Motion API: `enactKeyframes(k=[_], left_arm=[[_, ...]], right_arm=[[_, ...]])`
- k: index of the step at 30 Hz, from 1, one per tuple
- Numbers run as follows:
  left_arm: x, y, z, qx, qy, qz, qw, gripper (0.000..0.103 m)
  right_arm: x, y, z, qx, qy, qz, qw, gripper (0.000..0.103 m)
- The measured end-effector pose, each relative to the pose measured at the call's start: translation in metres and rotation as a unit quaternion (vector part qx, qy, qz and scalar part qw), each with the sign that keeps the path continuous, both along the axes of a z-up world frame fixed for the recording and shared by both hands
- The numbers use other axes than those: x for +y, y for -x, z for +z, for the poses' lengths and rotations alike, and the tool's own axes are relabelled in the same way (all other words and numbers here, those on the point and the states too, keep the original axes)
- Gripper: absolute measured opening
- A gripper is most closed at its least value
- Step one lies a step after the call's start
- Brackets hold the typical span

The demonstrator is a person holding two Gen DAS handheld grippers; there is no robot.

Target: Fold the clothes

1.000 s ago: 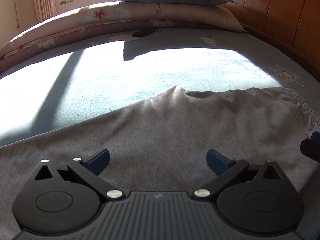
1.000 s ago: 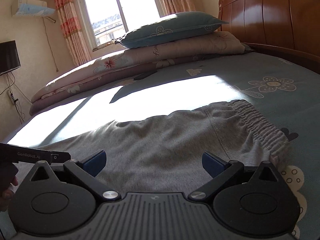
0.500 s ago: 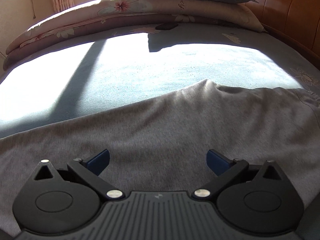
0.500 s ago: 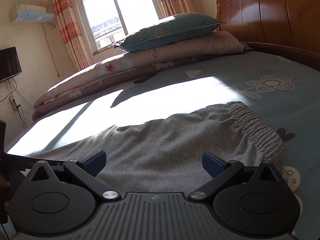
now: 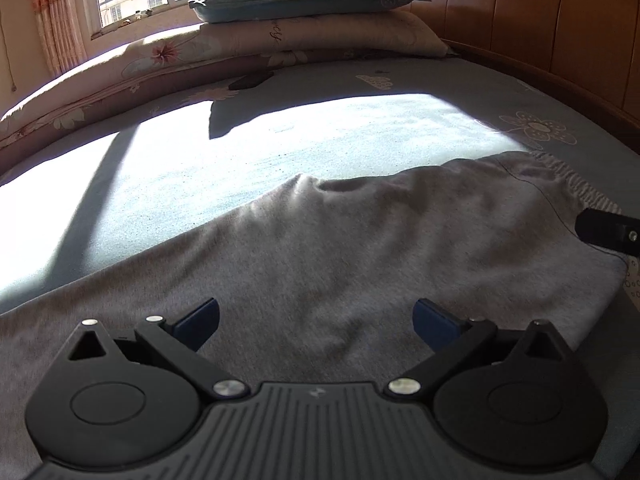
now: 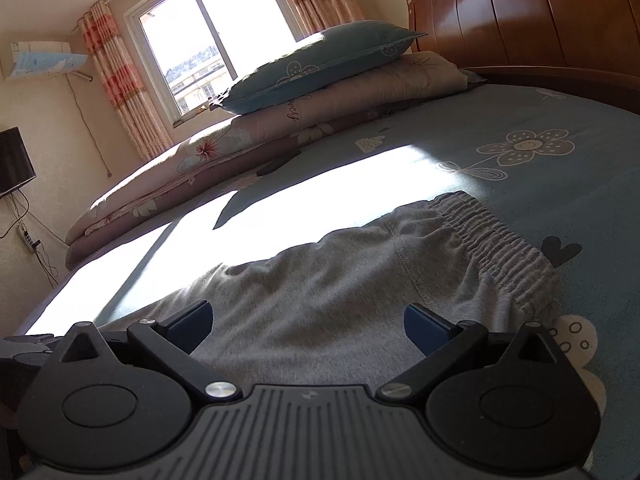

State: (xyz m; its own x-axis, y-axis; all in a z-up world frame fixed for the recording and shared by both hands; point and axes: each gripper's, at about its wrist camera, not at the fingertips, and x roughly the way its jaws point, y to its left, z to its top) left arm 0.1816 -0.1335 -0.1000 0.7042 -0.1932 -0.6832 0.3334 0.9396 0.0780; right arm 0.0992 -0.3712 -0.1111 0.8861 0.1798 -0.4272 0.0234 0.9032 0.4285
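A pair of grey jersey trousers with a gathered elastic waistband point(image 6: 400, 280) is spread flat across the near part of a bed covered by a teal sheet printed with pale flowers and hearts point(image 6: 560, 184). In the right wrist view the ruched waistband is seen at the right end of the garment, lying on the sheet beside a dark heart print, and a stitched seam runs down just inside it. In the left wrist view the same grey trousers point(image 5: 340, 248) fill the foreground, with a small raised ridge of cloth along their far edge where a broad patch of sunlight falls on the sheet point(image 5: 280, 148). The left gripper point(image 5: 316, 318) is held low over the grey cloth with its two blue-tipped fingers spread wide and nothing between them; whether the tips touch the fabric cannot be told. The right gripper point(image 6: 308, 322) is likewise held over the garment near the waistband end, its fingers spread wide and empty. A black part of the right gripper's body is seen at the right edge of the left wrist view, over the waistband. Farther off, a teal pillow point(image 6: 320, 64) is stacked on a folded floral quilt in pink and cream point(image 6: 240, 148) at the far side of the bed, below a sunlit window point(image 6: 208, 32) with orange-banded curtains. A polished wooden headboard point(image 6: 520, 12) stands to the right.
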Motion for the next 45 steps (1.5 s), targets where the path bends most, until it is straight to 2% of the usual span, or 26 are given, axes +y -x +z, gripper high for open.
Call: enactKeyframes(k=[3,6,8,14,16,19,21,22,25,27,28,31,33,36,38,43,45], left_arm=[[-0.019,-0.002,-0.018,0.027,0.001,-0.020,0.9994,0.102],[-0.026,0.002,-0.031,0.029,0.002,-0.017,0.9994,0.103],[-0.026,0.006,-0.027,0.037,0.007,-0.018,0.9991,0.102],[-0.024,0.054,-0.009,-0.023,0.017,-0.061,0.9977,0.102],[-0.022,0.066,-0.011,-0.022,0.037,-0.065,0.9970,0.102],[-0.019,0.073,-0.021,0.002,0.070,-0.072,0.9949,0.102],[-0.017,0.068,-0.030,0.039,0.081,-0.057,0.9943,0.102],[-0.015,0.068,-0.031,0.041,0.085,-0.050,0.9943,0.102],[-0.010,0.076,-0.017,0.015,0.103,-0.058,0.9928,0.102],[-0.006,0.079,-0.010,-0.009,0.096,-0.052,0.9940,0.102],[-0.004,0.078,-0.010,-0.008,0.090,-0.047,0.9948,0.102],[0.004,0.069,-0.018,0.027,0.087,-0.034,0.9953,0.102],[0.011,0.061,-0.029,0.057,0.084,-0.001,0.9948,0.102],[0.024,0.064,-0.031,0.056,0.094,0.026,0.9937,0.102],[0.032,0.065,-0.027,0.054,0.099,0.036,0.9929,0.102],[0.052,0.064,-0.023,0.054,0.110,0.062,0.9906,0.102],[0.060,0.060,-0.027,0.060,0.120,0.074,0.9881,0.102]], right_arm=[[-0.007,-0.001,-0.002,0.005,-0.018,-0.007,1.000,0.103],[-0.011,0.000,-0.002,0.003,-0.018,-0.018,1.000,0.103],[-0.014,0.000,-0.003,0.005,-0.023,-0.024,0.999,0.103],[-0.023,0.001,-0.004,0.007,-0.042,-0.024,0.999,0.103],[-0.023,0.002,-0.005,0.008,-0.044,-0.021,0.999,0.103],[-0.021,0.003,-0.004,0.004,-0.038,-0.015,0.999,0.103],[-0.018,0.004,-0.003,-0.001,-0.033,-0.009,0.999,0.103],[-0.017,0.004,-0.002,-0.003,-0.031,-0.006,0.999,0.103],[-0.011,0.005,0.000,-0.015,-0.025,0.007,1.000,0.103],[-0.005,0.004,0.002,-0.022,-0.021,0.023,0.999,0.103],[-0.002,0.002,0.002,-0.025,-0.019,0.034,0.999,0.103],[0.010,-0.007,0.002,-0.021,-0.025,0.066,0.997,0.103],[0.016,-0.014,-0.003,0.001,-0.026,0.077,0.997,0.103],[0.010,-0.021,-0.015,0.051,-0.019,0.045,0.998,0.103],[-0.003,-0.018,-0.022,0.060,-0.022,0.014,0.998,0.103],[-0.018,-0.003,-0.016,0.016,-0.047,-0.021,0.999,0.103],[-0.016,-0.011,-0.005,0.001,-0.067,0.017,0.998,0.103]])
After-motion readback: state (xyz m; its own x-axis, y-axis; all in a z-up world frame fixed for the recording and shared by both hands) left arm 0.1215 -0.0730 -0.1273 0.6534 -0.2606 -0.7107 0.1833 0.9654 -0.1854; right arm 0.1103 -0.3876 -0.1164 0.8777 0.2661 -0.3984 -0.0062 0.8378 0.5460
